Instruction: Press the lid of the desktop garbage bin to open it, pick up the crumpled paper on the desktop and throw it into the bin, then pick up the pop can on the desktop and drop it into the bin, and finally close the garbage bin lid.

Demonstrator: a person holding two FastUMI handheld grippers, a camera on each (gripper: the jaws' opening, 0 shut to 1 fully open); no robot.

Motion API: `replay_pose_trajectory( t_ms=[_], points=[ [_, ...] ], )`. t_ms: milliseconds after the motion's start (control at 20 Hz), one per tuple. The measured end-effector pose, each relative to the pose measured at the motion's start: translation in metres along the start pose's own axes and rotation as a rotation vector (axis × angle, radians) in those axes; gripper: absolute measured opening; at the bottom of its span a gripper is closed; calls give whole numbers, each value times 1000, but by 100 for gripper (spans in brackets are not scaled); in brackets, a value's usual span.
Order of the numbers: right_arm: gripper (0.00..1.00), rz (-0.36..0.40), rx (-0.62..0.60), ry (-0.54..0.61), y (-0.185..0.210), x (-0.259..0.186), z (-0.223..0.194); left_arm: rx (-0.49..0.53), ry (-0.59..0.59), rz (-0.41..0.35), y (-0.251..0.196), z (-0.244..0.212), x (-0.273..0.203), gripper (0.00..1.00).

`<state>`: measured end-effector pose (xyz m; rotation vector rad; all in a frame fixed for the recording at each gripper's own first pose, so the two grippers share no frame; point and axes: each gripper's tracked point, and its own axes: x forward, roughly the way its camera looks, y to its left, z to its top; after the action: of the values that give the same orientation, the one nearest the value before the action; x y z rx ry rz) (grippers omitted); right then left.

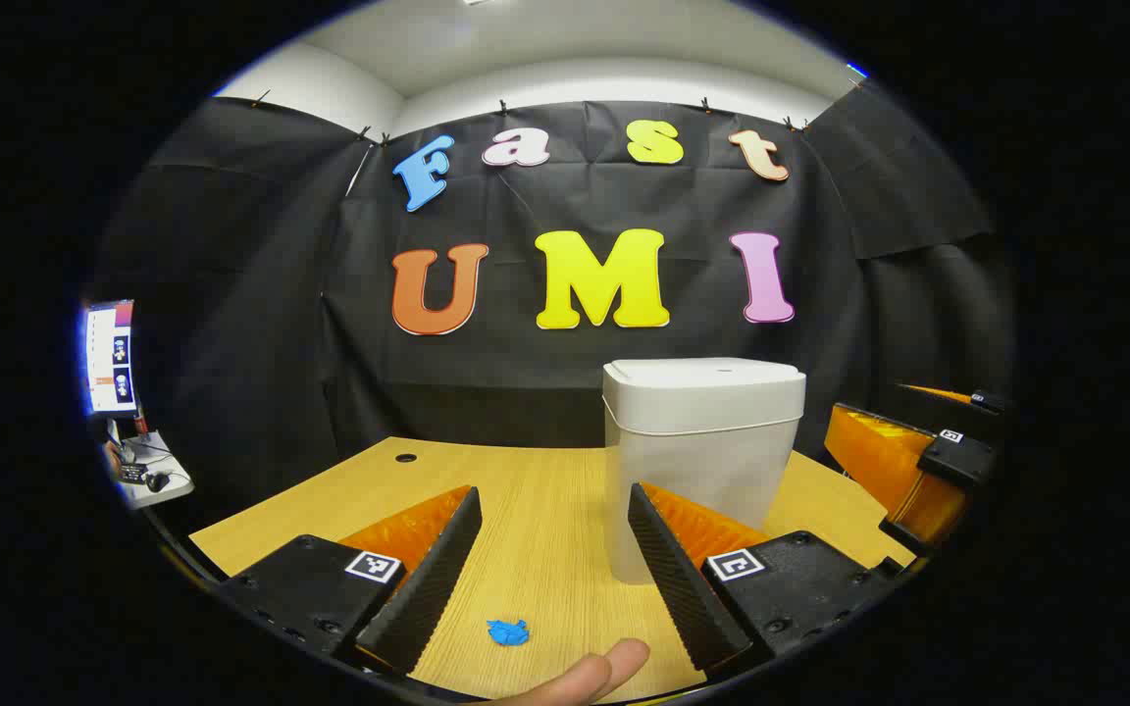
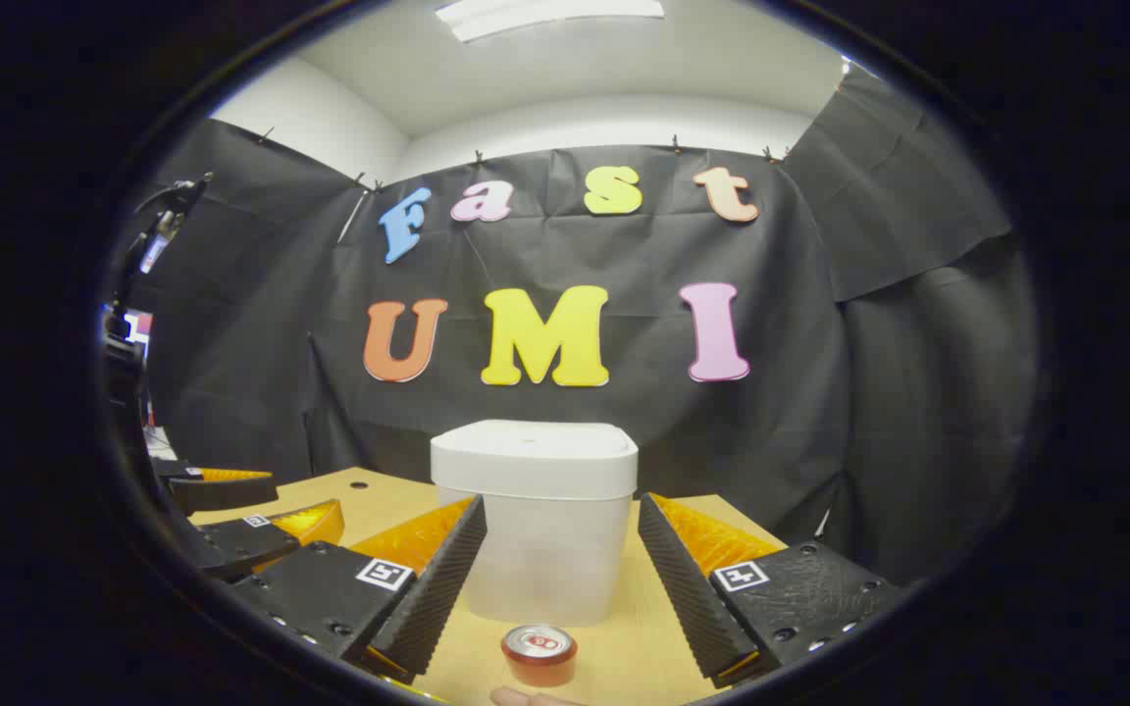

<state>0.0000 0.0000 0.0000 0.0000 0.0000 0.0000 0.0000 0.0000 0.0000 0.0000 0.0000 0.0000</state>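
A white desktop bin (image 1: 702, 456) with its lid (image 1: 704, 382) down stands on the wooden desk (image 1: 545, 529). In the left gripper view my left gripper (image 1: 553, 574) is open above the desk, with a small blue crumpled paper (image 1: 507, 632) lying below and between its fingers. The bin is just right of its right finger (image 1: 668, 564). In the right gripper view my right gripper (image 2: 560, 579) is open, facing the bin (image 2: 536, 520). A red pop can (image 2: 539, 654) stands upright on the desk in front of the bin, between the fingers and below them.
A fingertip (image 1: 590, 677) shows at the bottom of the left gripper view. The right gripper (image 1: 908, 461) hangs right of the bin there. The left gripper (image 2: 241, 525) shows at the left in the right gripper view. A monitor (image 1: 111, 358) sits far left beyond the desk.
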Motion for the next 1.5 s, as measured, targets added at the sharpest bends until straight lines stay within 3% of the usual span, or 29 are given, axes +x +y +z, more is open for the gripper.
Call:
replay_pose_trajectory(
  t_ms=[450, 750, 1150, 1500],
  points=[
    [97, 95, 1, 61, 9, 11, -26, 0, 17, 49, 6, -8, 6, 98],
    [95, 76, 19, 60, -10, 9, -23, 23, 15, 27, -9, -7, 6, 97],
    [95, 65, 13, 62, -14, 9, -26, 45, -28, 76, 6, 3, -3, 97],
    [95, 163, 73, 72, 8, 32, 1, 37, -9, 72, 5, -1, 4, 97]
  ],
)
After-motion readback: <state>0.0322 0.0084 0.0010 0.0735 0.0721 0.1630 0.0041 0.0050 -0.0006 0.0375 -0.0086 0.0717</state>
